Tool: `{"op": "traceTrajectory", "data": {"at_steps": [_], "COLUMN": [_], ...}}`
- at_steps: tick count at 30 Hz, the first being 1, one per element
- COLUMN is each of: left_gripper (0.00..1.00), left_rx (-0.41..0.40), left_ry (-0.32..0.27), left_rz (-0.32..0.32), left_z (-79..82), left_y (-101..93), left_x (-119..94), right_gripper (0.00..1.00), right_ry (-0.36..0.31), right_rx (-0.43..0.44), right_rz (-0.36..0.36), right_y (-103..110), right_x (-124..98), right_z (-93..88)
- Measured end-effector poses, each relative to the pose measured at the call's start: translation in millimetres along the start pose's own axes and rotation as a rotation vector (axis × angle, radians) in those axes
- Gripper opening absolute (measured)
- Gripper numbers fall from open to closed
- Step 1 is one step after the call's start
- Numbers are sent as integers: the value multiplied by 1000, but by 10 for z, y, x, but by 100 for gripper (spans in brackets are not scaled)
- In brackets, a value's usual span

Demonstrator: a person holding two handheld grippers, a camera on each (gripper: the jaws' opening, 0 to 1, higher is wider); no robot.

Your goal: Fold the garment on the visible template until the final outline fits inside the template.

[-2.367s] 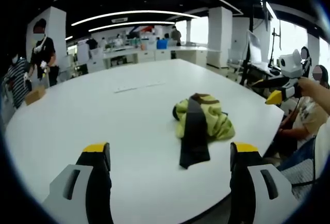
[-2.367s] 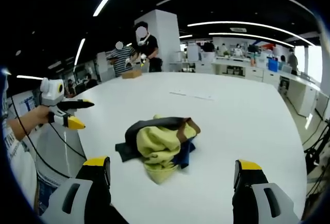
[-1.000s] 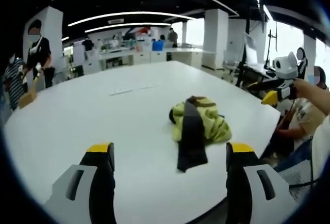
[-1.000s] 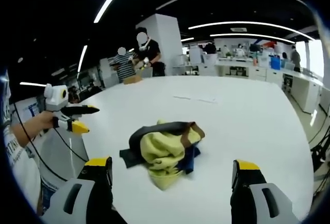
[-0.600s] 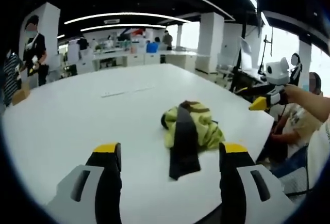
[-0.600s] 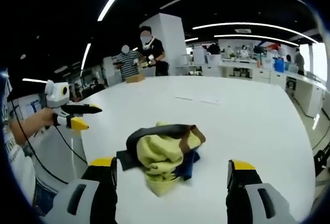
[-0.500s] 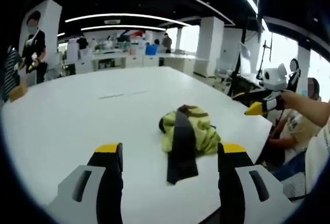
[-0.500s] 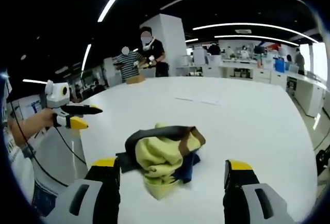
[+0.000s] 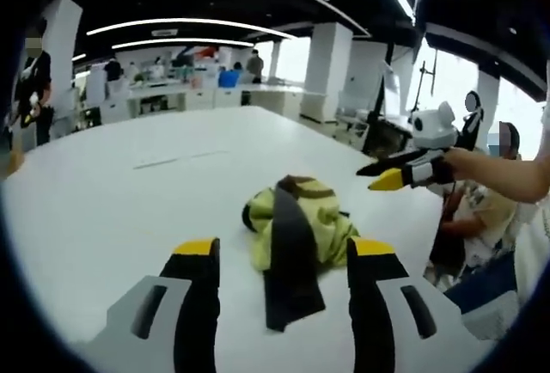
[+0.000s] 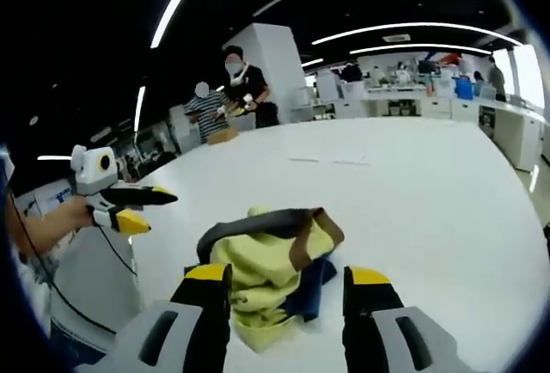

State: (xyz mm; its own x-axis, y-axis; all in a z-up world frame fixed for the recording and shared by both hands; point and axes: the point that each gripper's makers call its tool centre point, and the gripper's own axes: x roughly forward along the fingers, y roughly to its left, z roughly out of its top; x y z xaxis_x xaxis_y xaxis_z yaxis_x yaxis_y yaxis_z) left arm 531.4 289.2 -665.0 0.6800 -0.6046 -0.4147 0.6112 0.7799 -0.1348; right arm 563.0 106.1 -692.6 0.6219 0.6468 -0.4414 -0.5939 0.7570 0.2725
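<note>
From the left gripper I see the garment's dark strip; the right gripper shows blue fabric, possibly lining. Both jaws gape, holding nothing; I note the crumpled garment near the counter edge, open surface beyond.

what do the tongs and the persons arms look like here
Both tongs, the left and the right, have grey bodies with black jaws tipped in yellow. Seen from the side, each is topped by a white housing. A black cable trails from the left one. The person wears a pale printed top.
</note>
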Motion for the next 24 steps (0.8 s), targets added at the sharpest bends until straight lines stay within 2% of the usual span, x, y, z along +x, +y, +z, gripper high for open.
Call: {"op": "traceTrajectory", "data": {"at_steps": [8,17,24], "left_gripper": [48,40,36], "left_rx": [20,34,21], "left_ry": [18,39,66], "left_rz": [-31,-65,-79], "left_z": [12,27,-4], "left_y": [-22,-32,37], "left_x": [242,476,628], "right_gripper": [39,35,32], "right_ry": [11,18,27], "right_rx": [49,90,112], "right_rz": [-9,-9,-4], "right_y": [-84,-137,-168], "right_x": [188,341,434], "right_z": [-29,-52,-77]}}
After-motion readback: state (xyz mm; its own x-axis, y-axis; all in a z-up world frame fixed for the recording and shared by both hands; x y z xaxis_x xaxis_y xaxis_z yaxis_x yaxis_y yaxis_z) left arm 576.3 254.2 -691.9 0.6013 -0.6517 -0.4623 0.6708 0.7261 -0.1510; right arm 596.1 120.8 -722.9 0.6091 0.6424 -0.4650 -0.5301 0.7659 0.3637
